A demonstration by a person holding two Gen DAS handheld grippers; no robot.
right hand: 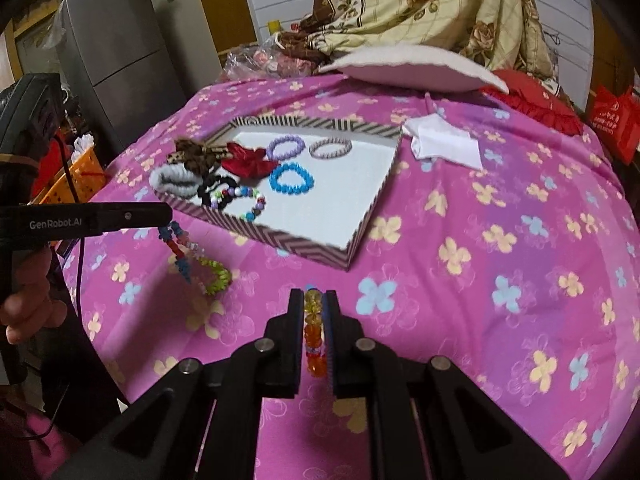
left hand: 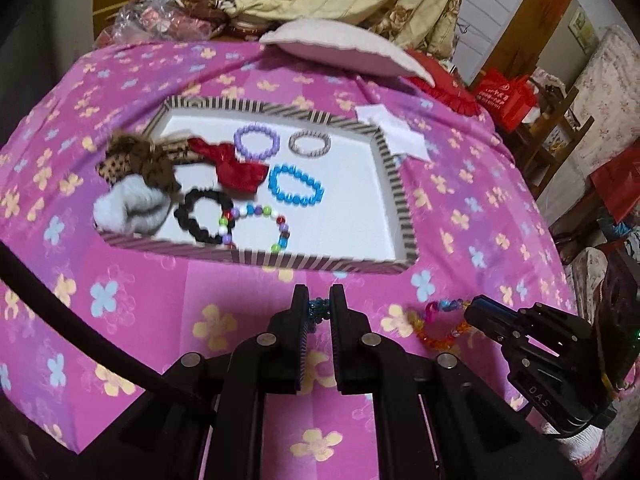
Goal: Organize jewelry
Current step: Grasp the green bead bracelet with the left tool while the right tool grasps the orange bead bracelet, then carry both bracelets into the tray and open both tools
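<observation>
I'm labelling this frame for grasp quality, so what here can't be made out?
- Left wrist view: the blue bracelet is mostly hidden between the left gripper fingers.
- Right wrist view: the orange bracelet runs down between the right gripper fingers; its lower end is hidden.
- Left wrist view: the leopard scrunchie in the striped tray is blurred.

Tray (left hand: 394, 184) lies mid-bed (left hand: 480, 216), bracelets (left hand: 295, 184) and scrunchies (left hand: 132, 208) in it; paper (left hand: 394, 132) right of tray, pillow (left hand: 344, 46) behind.
</observation>
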